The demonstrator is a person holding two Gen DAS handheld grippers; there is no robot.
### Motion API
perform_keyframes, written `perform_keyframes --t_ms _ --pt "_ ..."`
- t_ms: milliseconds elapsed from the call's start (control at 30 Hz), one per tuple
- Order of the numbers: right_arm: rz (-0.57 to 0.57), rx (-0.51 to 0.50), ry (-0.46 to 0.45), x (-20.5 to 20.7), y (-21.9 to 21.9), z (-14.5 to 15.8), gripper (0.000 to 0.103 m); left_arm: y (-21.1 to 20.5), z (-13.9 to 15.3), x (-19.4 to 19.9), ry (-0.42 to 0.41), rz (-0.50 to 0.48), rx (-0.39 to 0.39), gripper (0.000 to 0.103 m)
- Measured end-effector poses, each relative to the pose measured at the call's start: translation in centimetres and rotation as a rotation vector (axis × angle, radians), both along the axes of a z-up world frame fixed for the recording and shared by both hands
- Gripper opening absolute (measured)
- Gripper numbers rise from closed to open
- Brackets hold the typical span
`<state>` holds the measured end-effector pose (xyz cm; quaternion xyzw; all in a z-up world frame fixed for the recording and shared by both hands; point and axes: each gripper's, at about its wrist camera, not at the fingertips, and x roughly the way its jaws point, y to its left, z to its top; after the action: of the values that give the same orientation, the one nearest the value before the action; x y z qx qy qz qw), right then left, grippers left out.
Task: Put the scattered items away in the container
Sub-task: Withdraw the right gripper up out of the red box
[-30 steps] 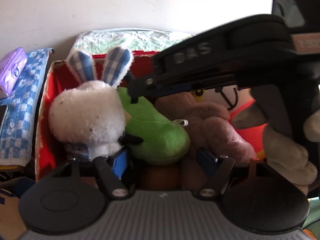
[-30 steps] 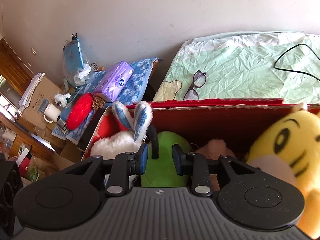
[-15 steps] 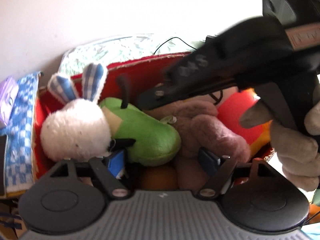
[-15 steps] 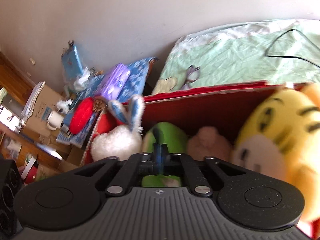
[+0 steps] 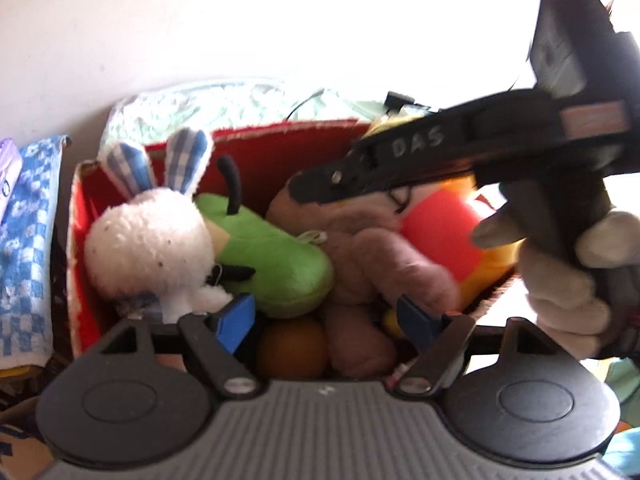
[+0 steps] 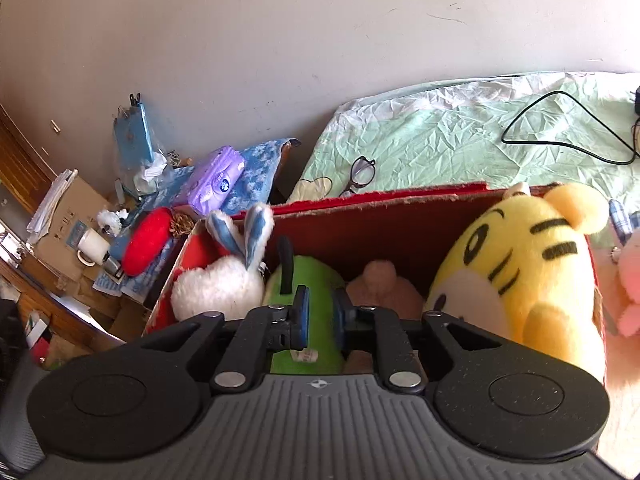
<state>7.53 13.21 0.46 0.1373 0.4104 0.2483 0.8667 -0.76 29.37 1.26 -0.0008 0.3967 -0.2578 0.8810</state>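
A red box (image 5: 280, 148) (image 6: 360, 208) holds plush toys: a white rabbit with blue checked ears (image 5: 148, 240) (image 6: 220, 288), a green toy (image 5: 276, 264) (image 6: 316, 280), a brown plush (image 5: 376, 264) (image 6: 380, 284) and a yellow tiger (image 6: 516, 284) (image 5: 444, 236). My left gripper (image 5: 326, 320) is open and empty above the near edge of the box. My right gripper (image 6: 320, 316) hovers over the green toy with its blue pads (image 6: 302, 316) a narrow gap apart and nothing between them. Its body (image 5: 460, 152) crosses the left wrist view above the box.
A pale green bed sheet (image 6: 460, 132) lies behind the box with glasses (image 6: 360, 174) and a black cable (image 6: 560, 120). At left are a blue checked cloth (image 5: 24, 240), a purple tissue pack (image 6: 216, 178), a red cushion (image 6: 146, 240) and a mug (image 6: 92, 246). A pink plush (image 6: 624, 280) lies right of the box.
My right gripper closed fully half a second ago and now stands slightly open; it rose a little. The left view shifted slightly over the box.
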Motion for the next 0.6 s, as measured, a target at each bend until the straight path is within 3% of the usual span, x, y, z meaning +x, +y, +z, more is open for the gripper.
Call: perform_keyframes --t_ms 333,600 --pt "0.037 -0.022 0.030 -2.1 0.2 -0.3 0.023 2.4 -0.4 1.1 -0.009 0.118 0.039 0.077" --pt "0.086 -0.009 0.091 -2.0 2.7 -1.2 0.021 2.3 -1.3 2.9 -0.014 0.113 0.068 0.081"
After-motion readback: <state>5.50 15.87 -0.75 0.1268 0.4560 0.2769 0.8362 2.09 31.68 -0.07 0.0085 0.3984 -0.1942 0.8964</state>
